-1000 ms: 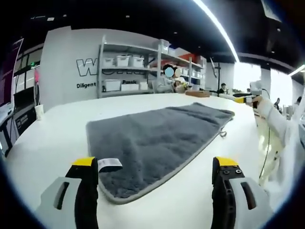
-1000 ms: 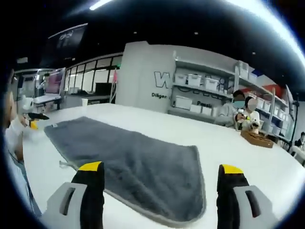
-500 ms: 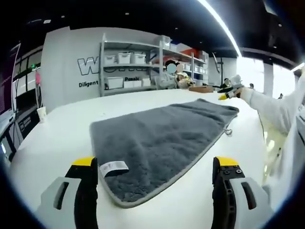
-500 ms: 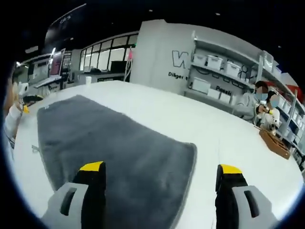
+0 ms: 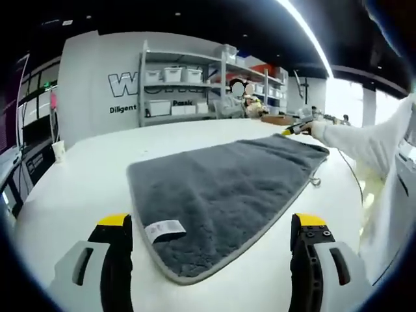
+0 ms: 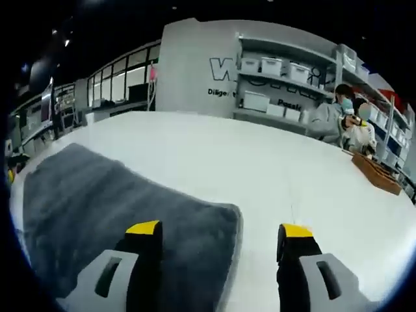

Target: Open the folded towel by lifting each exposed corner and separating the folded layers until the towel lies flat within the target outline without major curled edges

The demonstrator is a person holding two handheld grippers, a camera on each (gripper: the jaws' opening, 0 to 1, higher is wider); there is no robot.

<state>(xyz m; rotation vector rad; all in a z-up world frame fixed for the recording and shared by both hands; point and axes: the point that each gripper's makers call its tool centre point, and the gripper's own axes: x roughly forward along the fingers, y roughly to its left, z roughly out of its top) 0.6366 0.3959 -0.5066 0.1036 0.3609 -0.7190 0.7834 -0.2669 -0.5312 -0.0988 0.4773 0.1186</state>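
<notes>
A grey fluffy towel (image 5: 221,195) with a lighter grey hem lies spread on the white table (image 5: 84,175); a white label (image 5: 164,229) sits near its close corner. My left gripper (image 5: 211,227) is open just above that close corner, jaws wide either side. The right gripper (image 5: 290,130) shows far off at the towel's far right corner, held by a white-sleeved arm (image 5: 361,140). In the right gripper view my right gripper (image 6: 221,231) is open over the towel's (image 6: 117,208) rounded corner, which lies between its jaws.
Shelving with white bins (image 5: 172,97) and two seated people (image 6: 341,120) stand beyond the table. A wooden tray (image 6: 376,174) rests at the far right of the table. A paper cup (image 5: 58,151) stands at the left edge. A small loop (image 5: 316,182) hangs off the towel's right hem.
My right gripper has swung down toward the towel's far corner, jaws a little narrower. The left gripper view has shifted slightly; the towel lies as before.
</notes>
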